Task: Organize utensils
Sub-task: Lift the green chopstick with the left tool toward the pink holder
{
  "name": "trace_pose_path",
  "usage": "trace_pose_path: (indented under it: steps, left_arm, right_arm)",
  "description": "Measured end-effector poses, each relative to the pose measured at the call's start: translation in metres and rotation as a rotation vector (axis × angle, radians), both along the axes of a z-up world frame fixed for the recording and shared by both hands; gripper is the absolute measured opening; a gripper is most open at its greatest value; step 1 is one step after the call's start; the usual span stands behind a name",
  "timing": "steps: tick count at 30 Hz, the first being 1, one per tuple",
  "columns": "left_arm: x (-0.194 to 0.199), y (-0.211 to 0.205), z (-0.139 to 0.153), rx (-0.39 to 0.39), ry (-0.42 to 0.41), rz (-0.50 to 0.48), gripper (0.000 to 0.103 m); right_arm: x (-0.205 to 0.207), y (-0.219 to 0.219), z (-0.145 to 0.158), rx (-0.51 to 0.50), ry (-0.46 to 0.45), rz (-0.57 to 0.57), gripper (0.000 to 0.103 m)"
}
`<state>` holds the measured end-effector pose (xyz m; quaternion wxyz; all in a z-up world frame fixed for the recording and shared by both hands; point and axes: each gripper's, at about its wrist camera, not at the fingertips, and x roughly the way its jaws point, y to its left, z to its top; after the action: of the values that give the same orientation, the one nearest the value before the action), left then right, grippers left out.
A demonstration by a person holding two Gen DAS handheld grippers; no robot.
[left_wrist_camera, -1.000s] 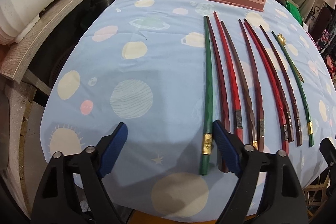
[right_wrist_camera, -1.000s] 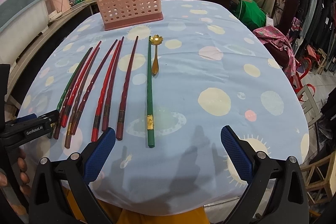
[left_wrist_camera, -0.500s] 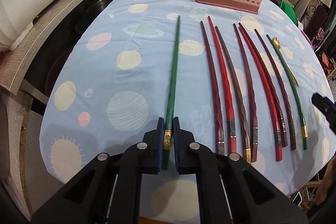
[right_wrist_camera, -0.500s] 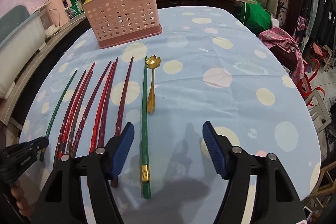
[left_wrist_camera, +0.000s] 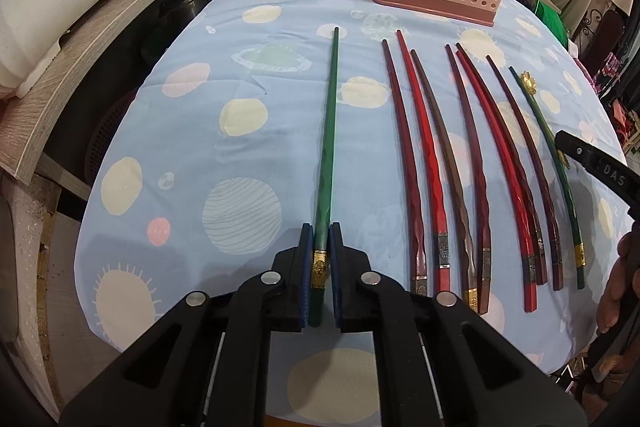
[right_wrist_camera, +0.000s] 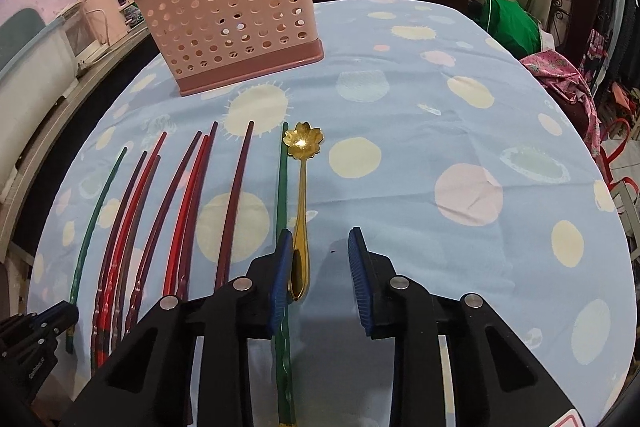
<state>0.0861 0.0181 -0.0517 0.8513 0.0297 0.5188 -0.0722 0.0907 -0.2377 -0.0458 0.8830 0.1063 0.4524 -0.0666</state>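
Note:
In the left wrist view my left gripper (left_wrist_camera: 321,231) is shut on the gold-banded end of a green chopstick (left_wrist_camera: 329,131), which lies on the blue spotted tablecloth (left_wrist_camera: 256,155) apart from the row. Several red and brown chopsticks (left_wrist_camera: 432,167) lie to its right. In the right wrist view my right gripper (right_wrist_camera: 320,239) has its jaws closing around the handle of a gold flower spoon (right_wrist_camera: 301,195). The left pad (right_wrist_camera: 283,263) is at the handle and the right pad stands apart. A second green chopstick (right_wrist_camera: 282,187) runs under the left finger.
A pink perforated utensil basket (right_wrist_camera: 232,15) stands upright at the far side of the table, behind the chopstick tips. A wooden counter (left_wrist_camera: 92,39) runs along the left edge. Pots and boxes crowd the back shelf. Chairs and cloth sit off the right side.
My left gripper has shut on the green chopstick and shifted it left, away from the row. My right gripper has moved forward over the gold spoon and its jaws have narrowed.

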Motion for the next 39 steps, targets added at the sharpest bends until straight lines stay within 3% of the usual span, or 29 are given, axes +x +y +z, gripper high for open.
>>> trace_pose_path:
  steps: [7, 9, 13, 21, 26, 27, 39]
  left_arm:
    - [0.000, 0.000, 0.000, 0.000, 0.000, 0.001, 0.008]
    - [0.000, 0.000, 0.000, -0.001, 0.000, 0.000, 0.008]
    - [-0.001, 0.001, -0.001, -0.007, -0.005, -0.002, 0.008]
    - [-0.003, 0.009, 0.004, -0.051, 0.007, -0.003, 0.007]
    - [-0.008, 0.015, 0.023, -0.069, -0.031, -0.003, 0.007]
    - [-0.008, 0.016, 0.027, -0.074, -0.040, -0.003, 0.007]
    - [-0.001, 0.020, 0.079, -0.109, -0.156, 0.008, 0.007]
  right_arm:
    - [-0.002, 0.009, -0.002, -0.060, -0.015, 0.015, 0.025]
    - [-0.006, 0.009, -0.002, -0.068, -0.020, 0.013, 0.018]
    - [-0.013, 0.004, -0.002, -0.058, -0.025, 0.013, 0.011]
    - [-0.028, -0.002, 0.011, -0.029, -0.035, -0.002, 0.010]
    - [-0.040, -0.007, 0.034, -0.017, -0.085, -0.021, 0.008]
    - [-0.042, -0.008, 0.039, -0.019, -0.094, -0.027, 0.002]
    - [-0.050, -0.018, 0.063, -0.002, -0.153, -0.044, 0.001]
